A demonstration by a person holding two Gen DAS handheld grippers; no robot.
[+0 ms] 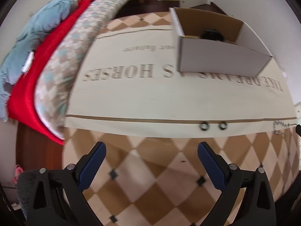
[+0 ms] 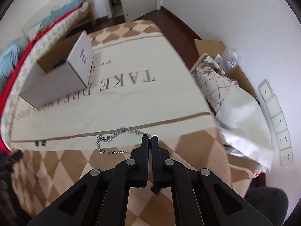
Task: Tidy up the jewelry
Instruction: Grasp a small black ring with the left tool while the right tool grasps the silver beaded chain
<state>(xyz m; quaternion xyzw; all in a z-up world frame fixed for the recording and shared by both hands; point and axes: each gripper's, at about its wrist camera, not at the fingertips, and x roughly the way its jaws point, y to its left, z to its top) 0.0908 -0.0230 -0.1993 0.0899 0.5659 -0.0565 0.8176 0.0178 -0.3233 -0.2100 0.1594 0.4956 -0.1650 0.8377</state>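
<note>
A silver chain bracelet with round stones lies at the near edge of the cream cloth; it also shows at the far right of the left wrist view. My right gripper is shut on one end of the bracelet. Two small rings lie side by side on the cloth's near edge, just beyond my left gripper, which is open and empty above the table. They appear tiny in the right wrist view. An open white cardboard box holds dark items and also appears in the right wrist view.
A cream cloth with lettering covers a checkered tablecloth. A bed with red and blue blankets runs along the left. A patterned cushion and wrapping sit in a cardboard box right of the table, near wall sockets.
</note>
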